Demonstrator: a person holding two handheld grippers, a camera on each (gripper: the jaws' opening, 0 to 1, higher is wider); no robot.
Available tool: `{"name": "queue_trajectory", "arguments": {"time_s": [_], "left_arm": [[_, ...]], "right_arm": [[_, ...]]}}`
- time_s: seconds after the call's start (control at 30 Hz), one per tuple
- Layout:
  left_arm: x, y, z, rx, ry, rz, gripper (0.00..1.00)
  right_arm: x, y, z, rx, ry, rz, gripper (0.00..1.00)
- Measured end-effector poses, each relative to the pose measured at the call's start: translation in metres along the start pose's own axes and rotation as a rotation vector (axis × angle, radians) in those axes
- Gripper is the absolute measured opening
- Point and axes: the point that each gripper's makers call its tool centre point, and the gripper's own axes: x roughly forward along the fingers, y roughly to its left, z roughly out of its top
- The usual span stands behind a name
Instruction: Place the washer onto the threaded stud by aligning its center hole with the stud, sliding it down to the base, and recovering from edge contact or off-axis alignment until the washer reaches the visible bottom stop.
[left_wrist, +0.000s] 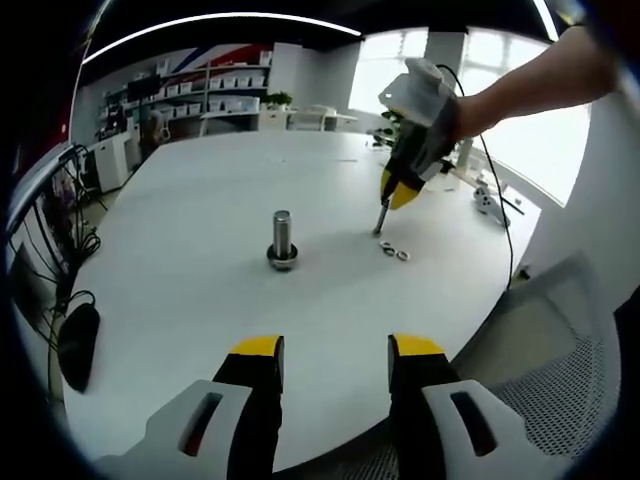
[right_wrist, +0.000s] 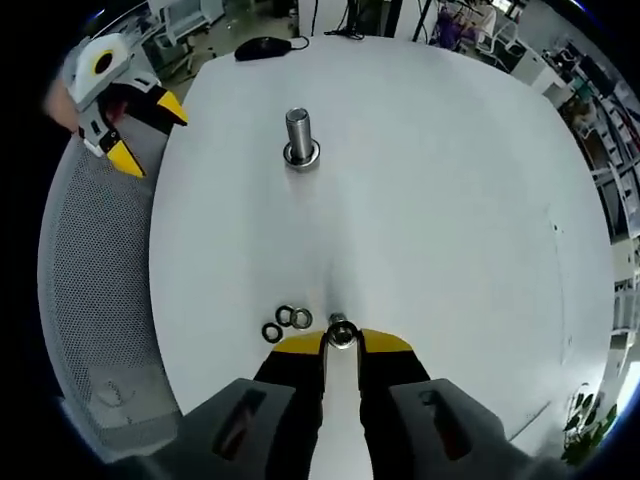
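The threaded stud (left_wrist: 282, 232) stands upright on its round base near the middle of the white table (left_wrist: 200, 180); in the right gripper view the stud (right_wrist: 299, 131) is straight ahead and far off. My right gripper (right_wrist: 341, 338) is shut on a small metal washer (right_wrist: 341, 331), held low at the table surface. In the left gripper view the right gripper (left_wrist: 382, 226) points down at the table, right of the stud. My left gripper (left_wrist: 337, 352) is open and holds nothing, hovering near the table's edge. From the right gripper view the left gripper (right_wrist: 148, 133) shows at the upper left.
Three loose washers (right_wrist: 287, 322) lie just left of my right fingertips, and they show as loose washers (left_wrist: 395, 250) beside the right gripper. A black mouse (right_wrist: 262, 47) lies at the far table edge. A grey mesh chair (right_wrist: 95, 280) stands alongside the table. A person's arm (left_wrist: 530, 75) reaches in.
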Motion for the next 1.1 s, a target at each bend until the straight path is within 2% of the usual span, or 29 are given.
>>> {"name": "queue_trajectory", "arguments": {"time_s": [0.53,0.83,0.97,1.1], "left_arm": [[0.001,0.001,-0.002,0.000,0.012,0.002,0.38],[0.001,0.001,-0.003,-0.001,0.017,0.001,0.38],[0.001,0.001,-0.003,-0.008,0.016,0.000,0.37],[0.001,0.001,-0.003,-0.006,0.019,-0.001,0.37]], "right_arm": [[0.033,-0.001,-0.015,0.048,0.029,0.012,0.14],[0.037,0.003,-0.014,0.072,0.028,0.023,0.14],[0.040,0.006,-0.015,0.055,0.034,0.024,0.15],[0.040,0.006,-0.014,0.082,0.022,0.024,0.15]]}}
